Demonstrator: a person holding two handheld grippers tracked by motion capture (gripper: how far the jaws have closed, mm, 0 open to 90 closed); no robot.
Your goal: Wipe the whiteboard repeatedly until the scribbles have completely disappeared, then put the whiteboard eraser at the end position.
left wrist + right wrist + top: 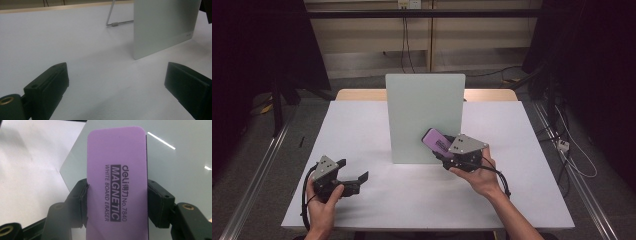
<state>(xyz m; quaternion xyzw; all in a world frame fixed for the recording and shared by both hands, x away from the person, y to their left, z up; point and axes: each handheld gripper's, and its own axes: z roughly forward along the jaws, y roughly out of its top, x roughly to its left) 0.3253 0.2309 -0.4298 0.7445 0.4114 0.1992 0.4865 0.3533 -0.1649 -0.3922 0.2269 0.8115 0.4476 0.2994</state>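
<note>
The eraser (117,182) is a flat purple block with rounded corners, printed in black with "MAGNETIC WHITE BOARD ERASER". It sits up against the lower right part of the upright pale green board (424,117), which stands mid-surface on a thin wire foot (117,23). The white surface (362,130) lies bare to the left of the board and along the near edge, with open room on the right too. The right claw (117,203) grips the eraser by its two long sides, jaws pressed tight. The left claw (117,87) rests low near the front left edge, jaws wide apart, holding nothing.
</note>
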